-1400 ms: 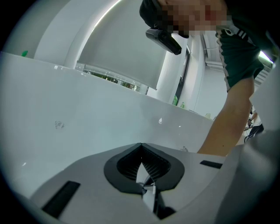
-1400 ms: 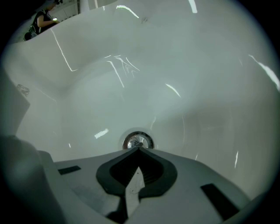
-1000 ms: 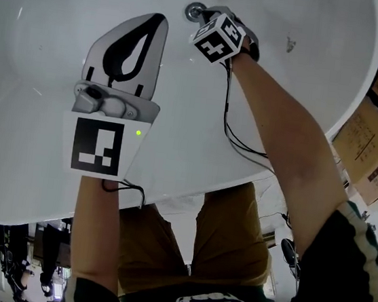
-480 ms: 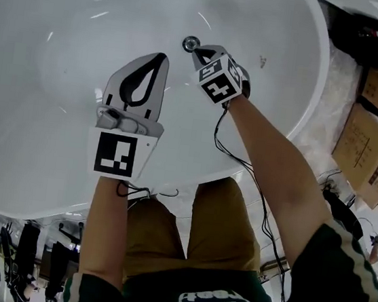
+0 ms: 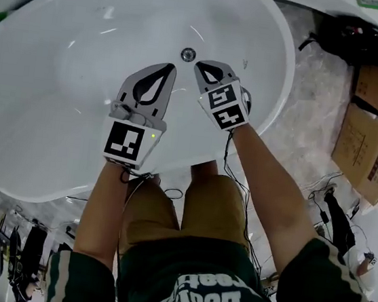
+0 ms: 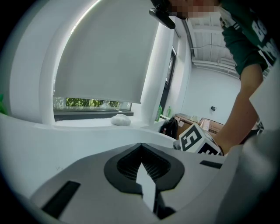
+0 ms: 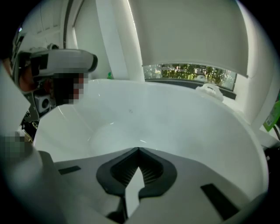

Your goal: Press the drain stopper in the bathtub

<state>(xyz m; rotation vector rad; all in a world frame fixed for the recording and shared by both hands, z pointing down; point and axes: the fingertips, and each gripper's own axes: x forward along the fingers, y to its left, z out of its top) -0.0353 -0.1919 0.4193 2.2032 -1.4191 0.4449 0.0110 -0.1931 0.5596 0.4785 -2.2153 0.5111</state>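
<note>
1. White, glossy and oval, the bathtub [image 5: 34, 128] lay below both tools. Its small round metal drain stopper [image 5: 188, 54] sat on the tub floor just ahead of the right hand-held gripper [image 5: 201, 66], slightly to its left. The two looked near each other but apart.
2. The right hand-held gripper's jaws were pressed together with nothing between them. The left hand-held gripper [image 5: 166, 69], just beside it on the left, was likewise pressed together and empty.
3. To press well, I judged that the right tool's joined tip should be centred over the stopper and pushed straight down. A slanted push on such slick enamel could skid off the metal cap.
4. Jaws pressed together made one blunt tip, which suited the press better than two spread fingers straddling the cap. The left tool looked best held aside, clear of the drain.
5. Only the head view showed the stopper; neither gripper view caught it.
6. The right gripper view showed the tub's curved inner wall ahead of its joined jaws, and a window with green foliage [image 7: 188, 72] beyond the rim.
7. The left gripper view showed the tub rim and, to its right, the other tool's black-and-white marker cube [image 6: 194, 140].
8. Brown cardboard boxes [image 5: 370, 149], well to the right of the right tool, appeared most plainly from the head.
</note>
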